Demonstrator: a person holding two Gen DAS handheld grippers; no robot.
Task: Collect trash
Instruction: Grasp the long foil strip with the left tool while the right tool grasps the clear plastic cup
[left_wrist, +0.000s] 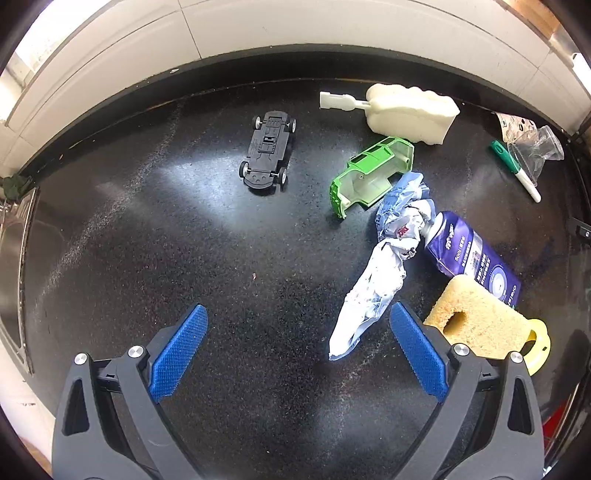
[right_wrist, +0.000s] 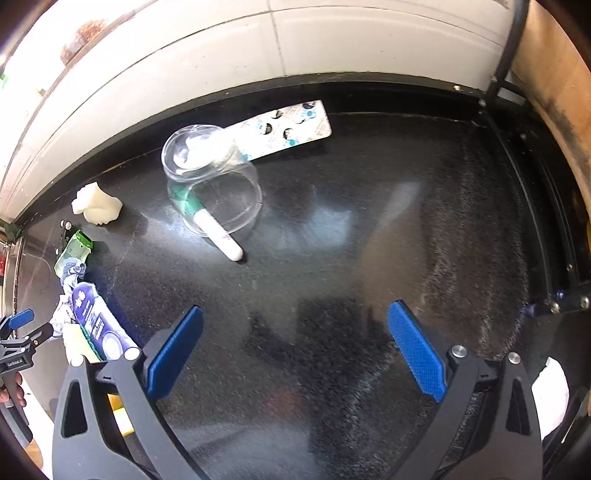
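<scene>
**Inspector:** Your left gripper (left_wrist: 298, 347) hangs over the black counter (left_wrist: 184, 240) with its blue pads spread wide and nothing between them. Taking the crumpled wrapper (left_wrist: 384, 266) as the landmark: well to its left lies a black toy car base (left_wrist: 267, 151), wheels up. Touching the wrapper's far end is a green toy car shell (left_wrist: 369, 173), on its side. Beyond that shell sits a white foam block (left_wrist: 410, 112) with a white plastic handle stuck in it.

**Operator:** And to the right of the wrapper?

**Inspector:** A purple tube (left_wrist: 472, 251) touches it, nozzle pressed into the crumple. A tan sponge (left_wrist: 472, 321) rests against the tube's near end, just beside your right-hand pad, with a yellow plastic piece (left_wrist: 537, 345) under it. Farther right, well apart from the wrapper, lie a green-capped marker (left_wrist: 515, 170) and a clear cup (left_wrist: 535, 149).

**Operator:** My other hand?

**Inspector:** Your right gripper (right_wrist: 295, 347) is likewise wide open and holds nothing, above bare counter. From its camera the wrapper (right_wrist: 68, 291) sits at the far left edge. Well to the right of it the clear cup (right_wrist: 210, 177) lies on its side with the marker (right_wrist: 218, 229) poking out of its mouth. A pill blister sheet (right_wrist: 288, 127) lies behind the cup, touching it, against the white tiled wall (right_wrist: 221, 51).
</scene>
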